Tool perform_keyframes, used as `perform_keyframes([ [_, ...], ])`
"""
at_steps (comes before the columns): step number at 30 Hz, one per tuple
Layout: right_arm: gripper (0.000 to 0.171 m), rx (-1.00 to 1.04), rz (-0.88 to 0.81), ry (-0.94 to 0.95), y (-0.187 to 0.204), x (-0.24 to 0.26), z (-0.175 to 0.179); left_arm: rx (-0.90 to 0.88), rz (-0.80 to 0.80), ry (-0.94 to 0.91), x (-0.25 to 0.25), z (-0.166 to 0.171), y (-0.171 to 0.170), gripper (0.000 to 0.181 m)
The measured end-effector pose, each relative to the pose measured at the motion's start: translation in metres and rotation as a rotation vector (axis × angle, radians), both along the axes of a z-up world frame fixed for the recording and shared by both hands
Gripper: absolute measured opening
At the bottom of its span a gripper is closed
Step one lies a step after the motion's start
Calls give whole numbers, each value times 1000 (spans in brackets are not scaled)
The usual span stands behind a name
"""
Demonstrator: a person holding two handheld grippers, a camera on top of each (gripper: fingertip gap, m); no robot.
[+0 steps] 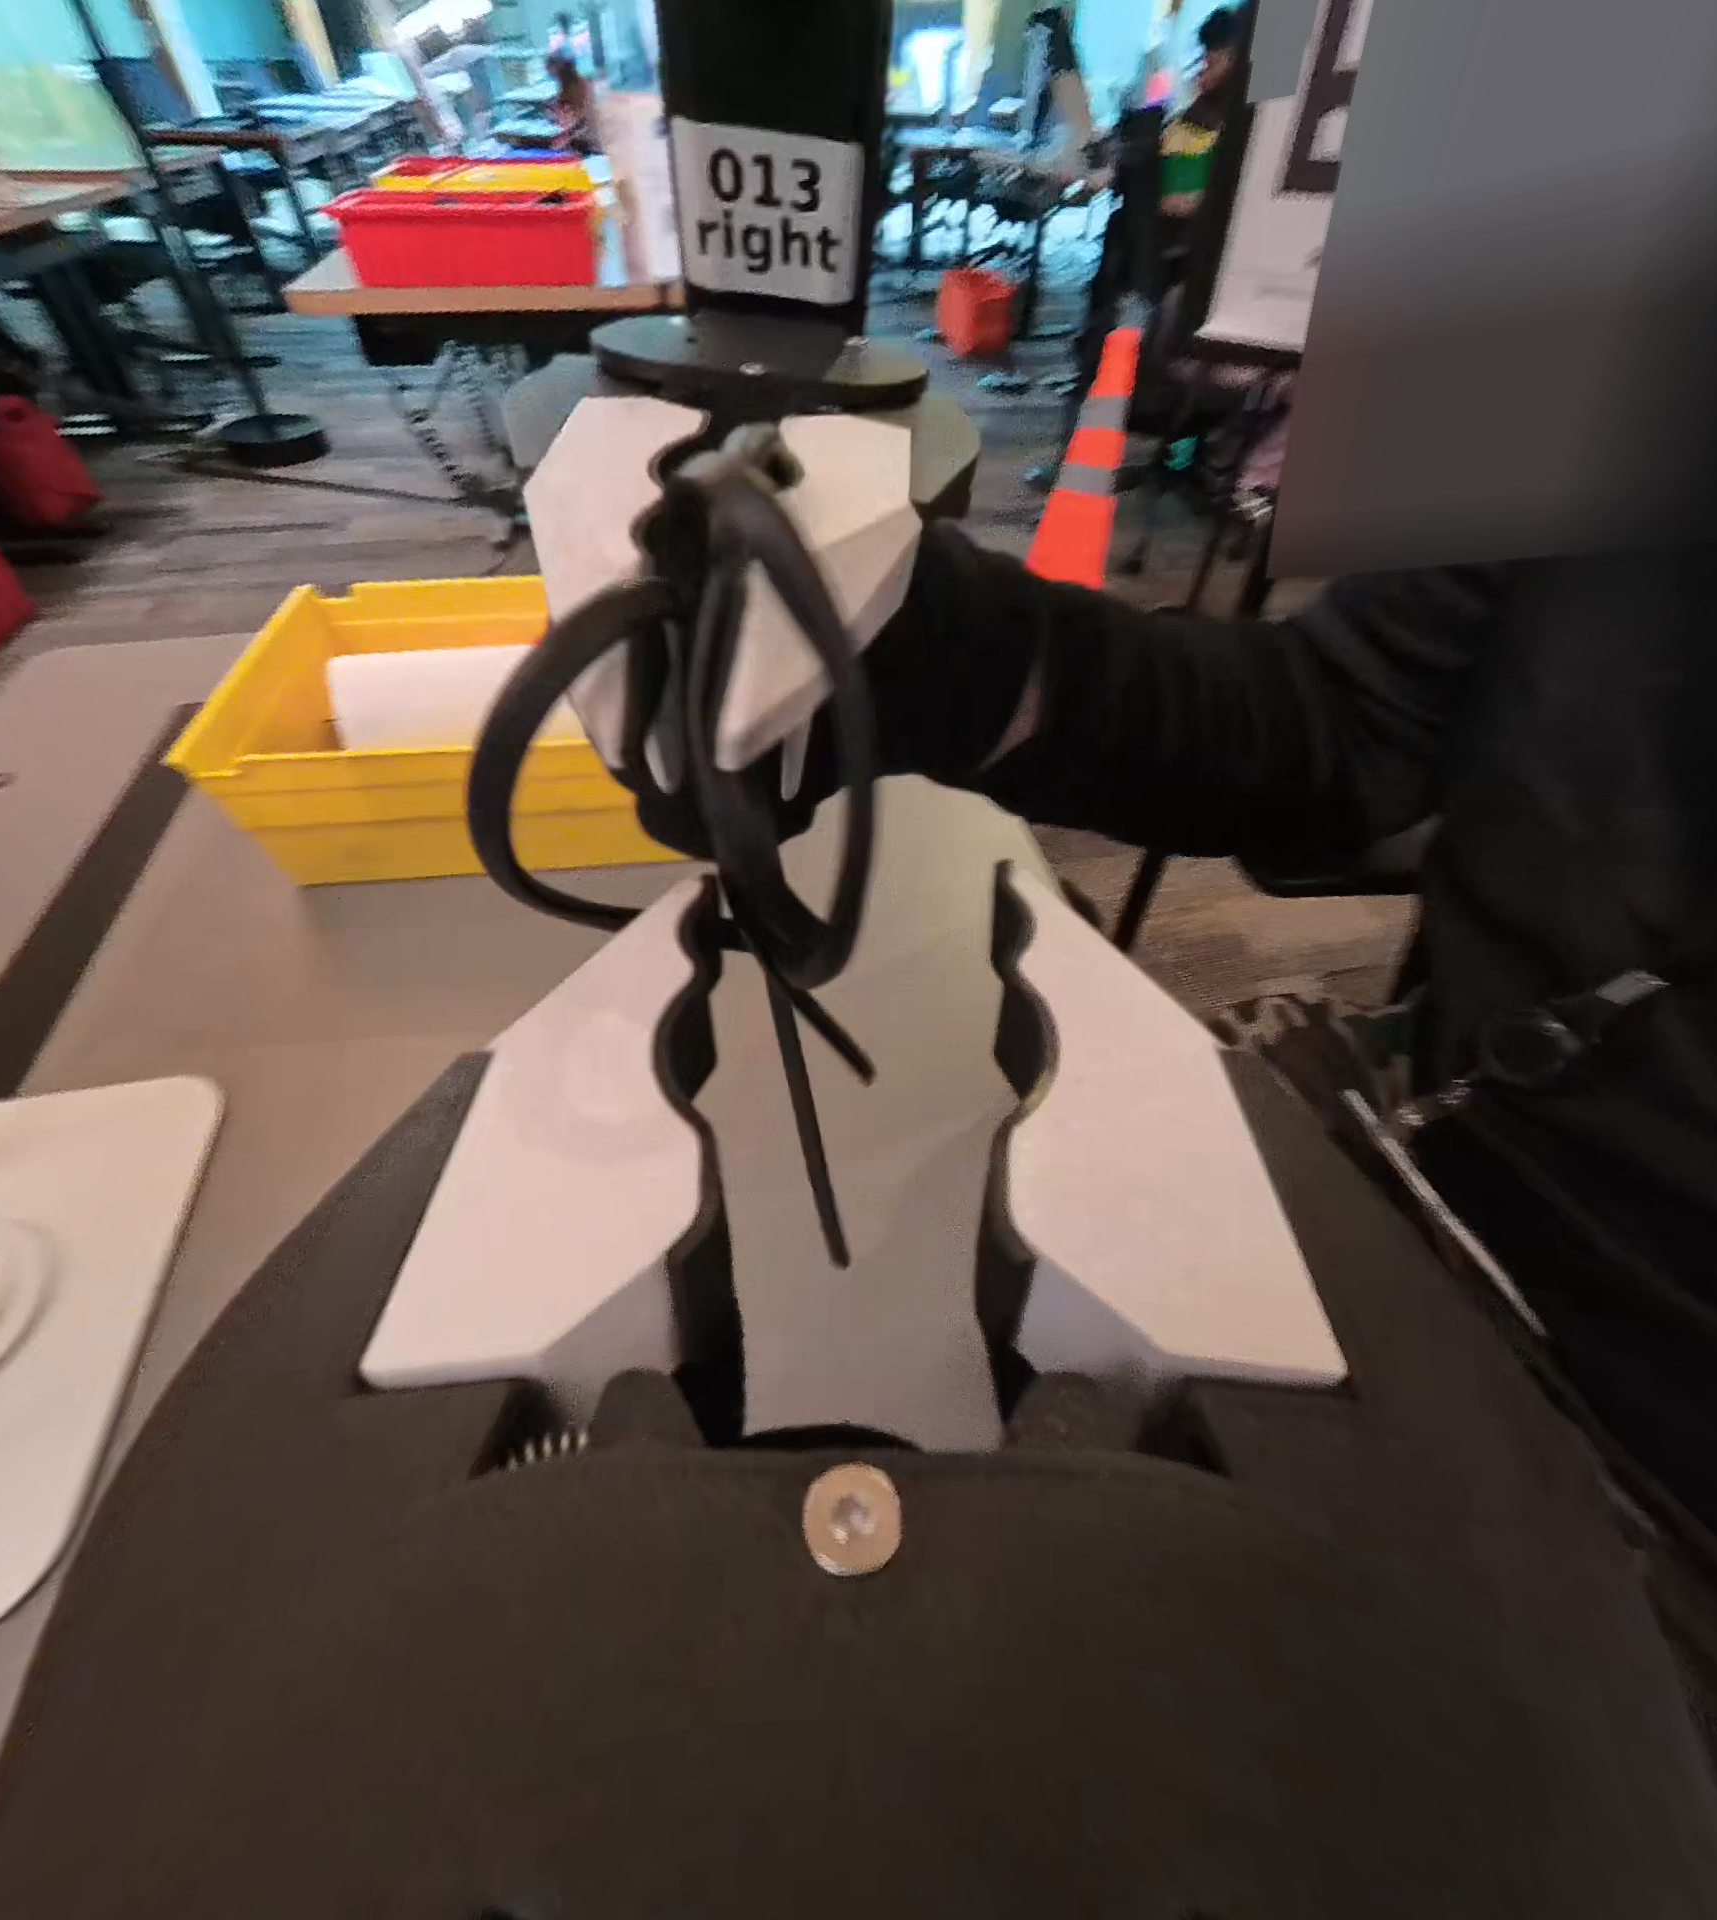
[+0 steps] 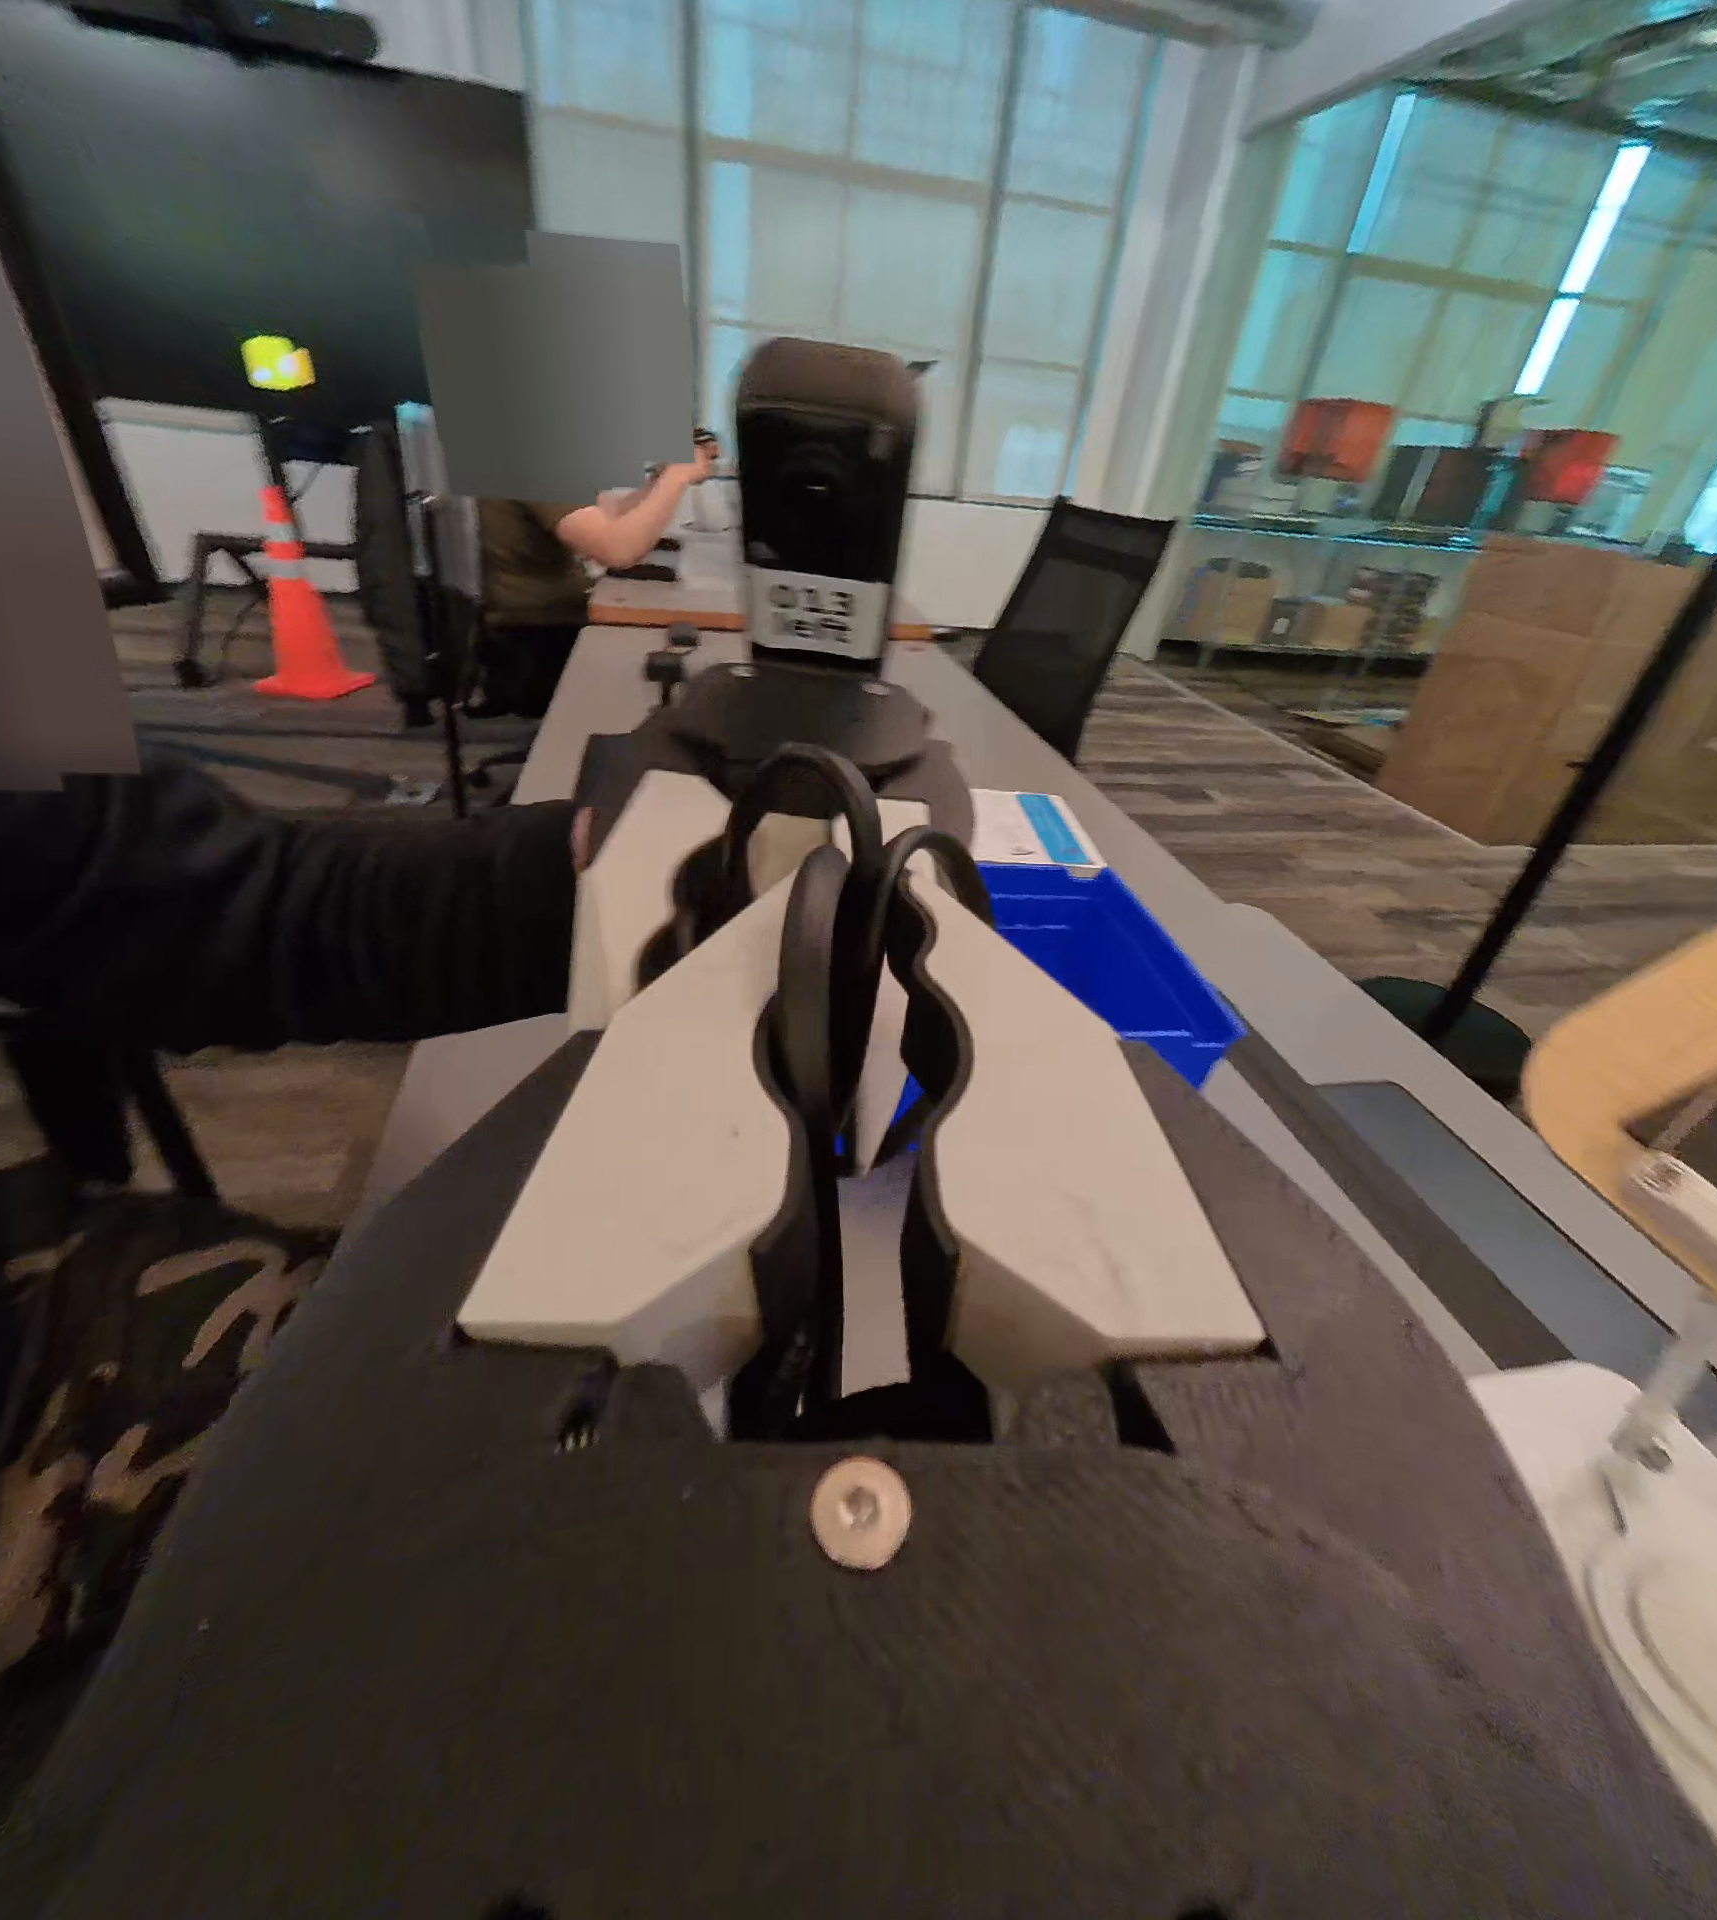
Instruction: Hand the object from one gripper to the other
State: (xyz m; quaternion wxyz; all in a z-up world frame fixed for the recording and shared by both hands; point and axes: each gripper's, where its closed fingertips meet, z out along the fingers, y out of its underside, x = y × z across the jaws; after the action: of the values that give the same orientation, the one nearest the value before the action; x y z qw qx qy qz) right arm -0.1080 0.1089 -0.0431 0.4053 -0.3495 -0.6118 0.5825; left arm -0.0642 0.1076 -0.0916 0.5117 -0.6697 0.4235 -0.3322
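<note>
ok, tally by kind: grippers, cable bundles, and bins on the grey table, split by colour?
grippers: 2 (left gripper, right gripper)
black cable bundle: 1
yellow bin: 1
blue bin: 1
total: 5

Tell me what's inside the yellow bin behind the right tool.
The yellow bin holds a white roll-like object, lying along its far side. The right tool and its black cable bundle cover the bin's right end, so anything there is hidden.
</note>
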Motion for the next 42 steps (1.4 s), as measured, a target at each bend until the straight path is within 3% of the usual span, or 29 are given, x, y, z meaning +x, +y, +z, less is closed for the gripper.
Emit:
perform_keyframes([
  [4,7,-33,-129,18,27,-5,1,46,179,86,-13,1,21,90],
  [7,7,-26,-210,27,40,-7,1,94,361,151,-31,5,43,106],
  [10,7,-30,-279,41,49,-9,2,186,520,249,-46,9,57,107],
  [17,7,-47,-335,52,47,-16,2,402,805,546,-60,9,76,86],
  [26,7,-89,-415,68,38,-28,2,535,1024,735,-80,9,83,60],
  [31,7,-93,-410,67,32,-32,1,550,1048,761,-85,7,84,40],
  [36,8,-105,-378,59,27,-32,3,528,1032,739,-88,6,83,2],
  [39,12,-102,-368,42,28,-31,3,475,997,700,-87,2,84,0],
  [42,27,-84,-351,-3,31,-30,-1,372,948,578,-88,-2,84,0],
])
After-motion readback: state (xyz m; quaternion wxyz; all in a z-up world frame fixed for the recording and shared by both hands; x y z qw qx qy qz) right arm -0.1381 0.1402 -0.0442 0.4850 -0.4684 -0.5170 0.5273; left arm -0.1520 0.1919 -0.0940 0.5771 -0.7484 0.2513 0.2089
